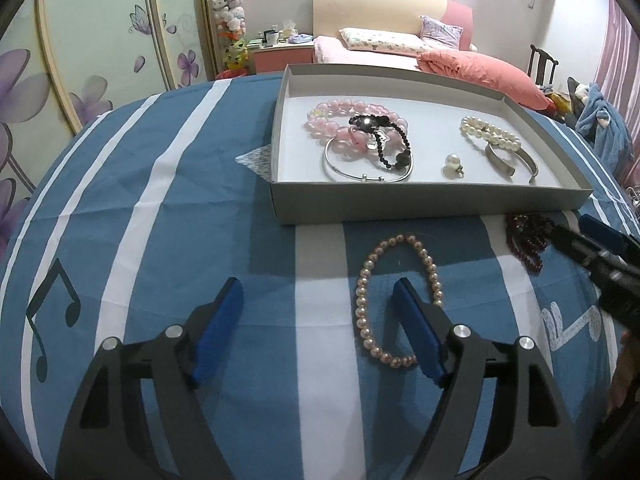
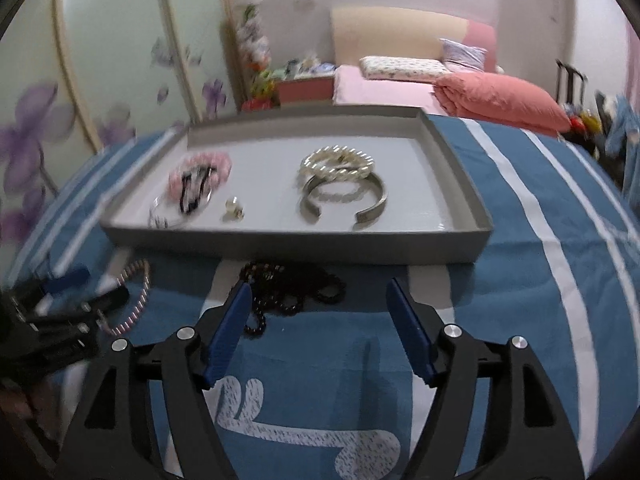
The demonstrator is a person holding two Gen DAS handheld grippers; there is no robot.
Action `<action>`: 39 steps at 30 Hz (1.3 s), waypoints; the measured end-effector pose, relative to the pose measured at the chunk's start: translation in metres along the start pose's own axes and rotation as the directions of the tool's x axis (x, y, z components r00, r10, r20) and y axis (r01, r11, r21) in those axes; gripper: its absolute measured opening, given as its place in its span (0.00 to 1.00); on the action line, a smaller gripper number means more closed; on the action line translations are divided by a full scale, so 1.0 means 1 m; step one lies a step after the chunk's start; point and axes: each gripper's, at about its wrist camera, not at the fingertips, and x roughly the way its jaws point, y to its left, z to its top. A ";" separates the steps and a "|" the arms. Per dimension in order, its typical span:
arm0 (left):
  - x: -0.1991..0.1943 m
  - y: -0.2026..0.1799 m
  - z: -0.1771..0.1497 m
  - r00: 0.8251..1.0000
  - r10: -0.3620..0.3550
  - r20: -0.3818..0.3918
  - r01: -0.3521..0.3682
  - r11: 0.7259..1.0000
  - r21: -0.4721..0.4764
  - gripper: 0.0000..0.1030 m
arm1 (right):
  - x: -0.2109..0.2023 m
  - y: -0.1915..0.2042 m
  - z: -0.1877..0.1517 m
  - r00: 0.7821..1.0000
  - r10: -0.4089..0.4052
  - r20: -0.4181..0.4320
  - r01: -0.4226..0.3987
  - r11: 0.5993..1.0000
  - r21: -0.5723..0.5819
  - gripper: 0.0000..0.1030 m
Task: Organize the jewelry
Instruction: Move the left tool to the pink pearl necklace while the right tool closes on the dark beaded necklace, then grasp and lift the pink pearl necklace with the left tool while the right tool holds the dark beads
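Note:
A pinkish pearl bracelet [image 1: 362, 300] lies on the blue striped cloth in front of a grey tray [image 1: 400, 204]. My left gripper [image 1: 318, 292] hovers open over it, its right finger inside the loop, pads not pressing. To the right, a dark red bead bracelet [image 1: 524, 236] lies by the tray's front wall, with my right gripper [image 1: 576, 232] reaching it. In the right wrist view, the right gripper [image 2: 320, 292] stands open over the dark beads [image 2: 288, 292], its left fingertip above them. The pearl bracelet [image 2: 138, 300] and left gripper [image 2: 92, 288] show blurred at left.
The tray [image 2: 280, 244] holds a pink bead bracelet [image 1: 332, 120], a black bead bracelet [image 1: 390, 144], a silver bangle [image 1: 360, 176], a pearl piece [image 1: 452, 164], a white pearl bracelet [image 1: 488, 132] and a silver cuff [image 1: 516, 160]. A bed stands behind the table.

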 end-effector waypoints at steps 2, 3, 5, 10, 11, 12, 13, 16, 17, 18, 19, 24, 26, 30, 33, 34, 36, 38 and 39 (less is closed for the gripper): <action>0.000 0.000 0.000 1.000 -0.001 0.000 0.001 1.000 -0.001 0.73 | 0.007 0.007 0.002 1.000 -0.008 -0.029 0.007 0.999 -0.038 0.70; 0.000 0.000 0.000 1.000 -0.004 0.001 0.004 1.000 -0.002 0.73 | 0.011 0.009 0.004 0.999 -0.007 -0.043 0.005 0.999 -0.052 0.71; -0.001 0.000 0.000 1.000 -0.007 0.002 0.007 1.000 -0.005 0.73 | 0.020 0.013 0.006 0.997 -0.010 -0.072 0.005 0.997 -0.073 0.71; -0.001 0.001 0.001 1.000 -0.012 0.003 0.012 1.000 -0.008 0.73 | 0.029 0.017 0.011 0.995 -0.003 -0.103 -0.007 0.995 -0.097 0.72; -0.001 0.001 0.000 1.000 -0.012 0.003 0.012 1.000 -0.008 0.73 | 0.030 0.018 0.011 0.995 0.001 -0.104 -0.011 0.995 -0.097 0.72; -0.001 0.001 0.000 1.000 -0.012 0.003 0.012 1.000 -0.008 0.73 | 0.031 0.018 0.011 0.995 0.009 -0.104 -0.019 0.995 -0.094 0.69; -0.001 0.001 0.000 1.000 -0.012 0.003 0.012 1.000 -0.008 0.73 | 0.030 0.017 0.011 0.995 0.018 -0.100 -0.027 0.996 -0.089 0.59; -0.001 0.001 0.000 1.000 -0.010 0.002 0.010 1.000 -0.007 0.73 | 0.025 0.015 0.011 0.995 0.032 -0.090 -0.040 0.995 -0.088 0.26; -0.001 0.001 0.000 1.000 -0.011 0.003 0.011 1.000 -0.008 0.73 | 0.024 0.014 0.011 0.995 0.031 -0.090 -0.039 0.995 -0.087 0.19; -0.001 0.001 0.000 1.000 -0.010 0.002 0.010 1.000 -0.007 0.73 | 0.023 0.013 0.010 0.996 0.030 -0.089 -0.037 0.996 -0.084 0.19; -0.001 0.001 0.000 1.000 -0.008 0.002 0.008 1.000 -0.006 0.73 | 0.021 0.012 0.008 0.996 0.030 -0.087 -0.036 0.996 -0.078 0.18; -0.001 -0.003 0.001 1.000 0.001 0.007 -0.001 1.000 0.011 0.64 | 0.006 -0.003 -0.006 0.997 0.005 -0.078 -0.006 1.000 -0.018 0.15; -0.003 -0.006 0.001 1.000 -0.009 0.014 0.009 1.000 0.029 0.53 | 0.001 -0.009 -0.011 0.997 0.005 -0.078 -0.005 1.000 0.007 0.15; -0.003 -0.016 0.003 0.999 -0.026 0.020 0.024 0.996 0.082 0.37 | 0.000 -0.009 -0.012 0.997 -0.004 -0.079 0.005 1.000 0.003 0.15; -0.003 -0.022 0.004 0.999 -0.035 0.018 0.033 0.993 0.111 0.27 | 0.001 -0.007 -0.011 0.997 -0.015 -0.079 0.014 1.000 -0.007 0.15; -0.003 -0.023 0.004 0.999 -0.036 0.019 0.033 0.992 0.121 0.24 | 0.001 -0.008 -0.011 0.997 -0.011 -0.079 0.011 1.000 -0.004 0.15; -0.003 -0.025 0.004 0.999 -0.035 0.019 0.032 0.991 0.132 0.23 | 0.001 -0.010 -0.012 0.997 0.000 -0.079 0.000 1.000 0.006 0.15; -0.003 -0.026 0.004 0.999 -0.034 0.018 0.031 0.989 0.144 0.22 | 0.001 -0.012 -0.012 0.997 0.006 -0.079 -0.005 1.000 0.011 0.15; -0.002 -0.026 0.004 0.999 -0.035 0.017 0.032 0.989 0.146 0.22 | 0.001 -0.012 -0.012 0.997 0.007 -0.080 -0.006 1.000 0.012 0.15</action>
